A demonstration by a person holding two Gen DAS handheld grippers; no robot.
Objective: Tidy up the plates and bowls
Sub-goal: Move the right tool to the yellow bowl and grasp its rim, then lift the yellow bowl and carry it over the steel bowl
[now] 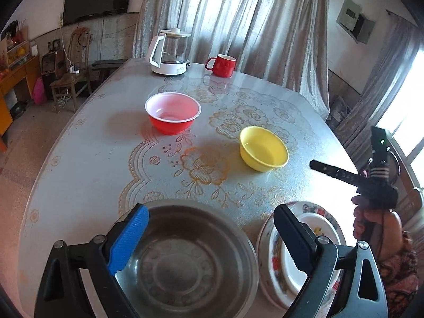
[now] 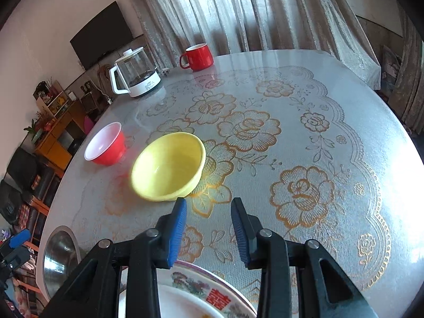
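We hold our left claw point(image 1: 209, 233) wide and empty above the steel bowl point(image 1: 185, 262), our right claw point(image 2: 209, 228) part-open, empty, lined up for the yellow bowl point(image 2: 168, 167).

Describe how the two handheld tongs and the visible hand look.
Both tongs have black triangular-cutout arms with silver pivot bolts. The left tongs carry ribbed blue pads, one showing only its black back. The right tongs have two blue ribbed pads. The hand grips a black handle beside a patterned reddish garment.
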